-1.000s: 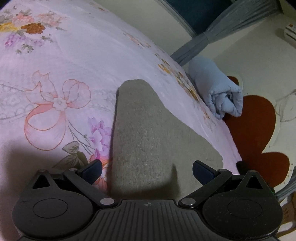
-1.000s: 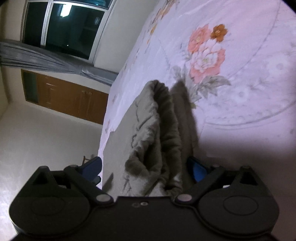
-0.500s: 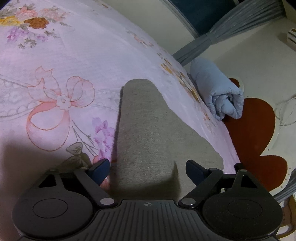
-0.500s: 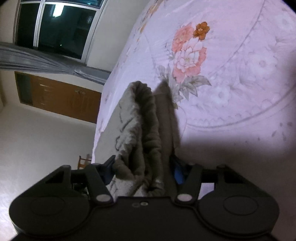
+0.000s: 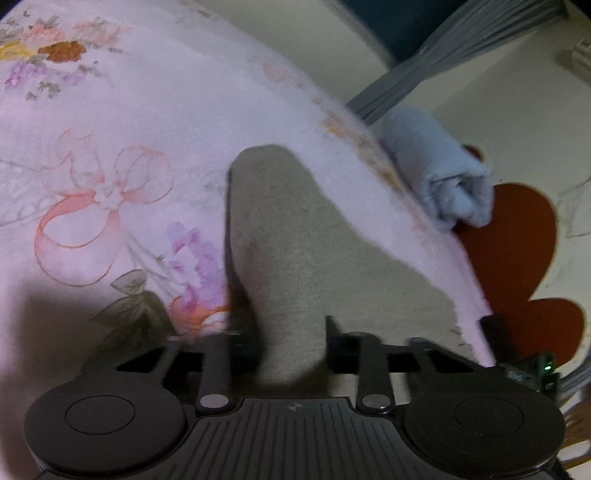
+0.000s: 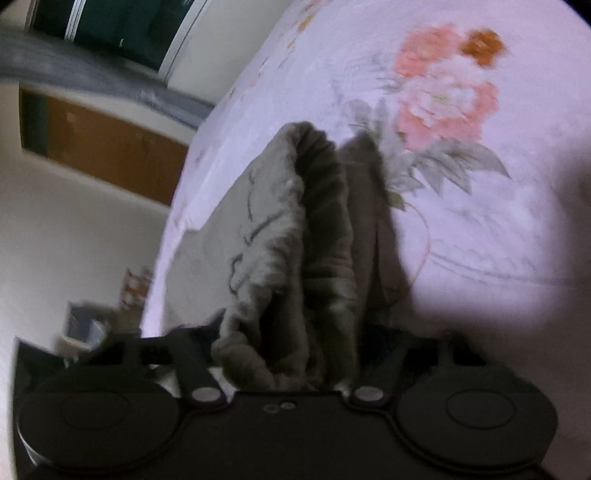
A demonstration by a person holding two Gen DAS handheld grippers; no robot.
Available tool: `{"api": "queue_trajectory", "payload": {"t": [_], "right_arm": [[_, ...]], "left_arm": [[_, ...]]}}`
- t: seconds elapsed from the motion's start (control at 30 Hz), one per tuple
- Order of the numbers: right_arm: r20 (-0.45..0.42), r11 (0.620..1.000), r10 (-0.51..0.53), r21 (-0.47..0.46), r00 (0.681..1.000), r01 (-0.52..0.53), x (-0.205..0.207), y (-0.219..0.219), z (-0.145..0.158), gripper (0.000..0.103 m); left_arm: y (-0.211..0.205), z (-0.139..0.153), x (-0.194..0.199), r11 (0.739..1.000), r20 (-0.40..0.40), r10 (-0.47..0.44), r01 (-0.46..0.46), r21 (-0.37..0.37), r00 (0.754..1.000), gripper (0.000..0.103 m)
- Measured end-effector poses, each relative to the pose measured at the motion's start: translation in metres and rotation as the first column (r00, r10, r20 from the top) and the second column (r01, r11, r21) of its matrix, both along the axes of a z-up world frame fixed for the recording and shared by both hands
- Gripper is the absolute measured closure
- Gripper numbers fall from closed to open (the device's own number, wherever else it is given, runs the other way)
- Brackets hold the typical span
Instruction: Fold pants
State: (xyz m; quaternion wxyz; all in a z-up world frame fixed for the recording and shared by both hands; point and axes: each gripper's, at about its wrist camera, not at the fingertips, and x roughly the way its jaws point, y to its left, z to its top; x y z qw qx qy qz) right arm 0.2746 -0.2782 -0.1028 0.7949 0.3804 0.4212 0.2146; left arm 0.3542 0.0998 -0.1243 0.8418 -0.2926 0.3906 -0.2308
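Observation:
Grey-beige pants (image 5: pixel 295 240) lie on a pink floral bedsheet (image 5: pixel 147 110) near the bed's edge. In the left wrist view my left gripper (image 5: pixel 290 339) is shut on a pinched ridge of the pants' cloth. In the right wrist view my right gripper (image 6: pixel 291 343) is shut on the bunched, gathered waistband end of the pants (image 6: pixel 306 229), which rises in folds between the jaws. Both views are blurred by motion.
A rolled light-blue blanket (image 5: pixel 439 173) lies at the bed's edge beside a red heart-shaped floor mat (image 5: pixel 517 258). Grey curtains (image 5: pixel 424 62) hang behind. A window (image 6: pixel 122 33) and a wooden cabinet (image 6: pixel 107 147) stand past the bed.
Both grippers closed: the left went from wide open to shut on the pants' cloth, and the right finished clamping on the waistband. Both have begun to move.

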Motion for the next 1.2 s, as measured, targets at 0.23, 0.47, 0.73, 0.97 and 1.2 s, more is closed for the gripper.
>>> {"api": "queue_trajectory", "payload": {"t": [0.23,0.47,0.73,0.97,1.2], "right_arm": [[0.156,0.998,0.063,-0.041,0.986,-0.057,0.007,0.010,0.051,0.064],[0.222,0.992,0.122,-0.058,0.967,-0.112,0.081,0.023,0.081,0.064],[0.149,0.989,0.139,-0.070,0.979,-0.130,0.159,0.045,0.032,0.063],[0.116,0.998,0.065,0.009,0.991,-0.067,0.156,0.034,-0.017,0.057],[0.165,0.996,-0.025,-0.077,0.986,0.038,0.127,0.017,0.017,0.006]], "left_arm": [[0.011,0.031,0.001,0.999,0.096,0.003,0.000,-0.036,0.995,0.080],[0.034,0.063,0.060,0.998,0.153,0.052,-0.055,0.017,0.987,0.080],[0.047,0.022,0.135,0.989,0.081,0.092,-0.101,0.110,0.992,0.079],[0.053,-0.018,0.140,0.993,0.086,0.116,-0.118,0.011,0.989,0.062],[0.042,0.025,0.104,0.944,0.136,0.203,-0.231,0.238,0.970,0.000]]}}
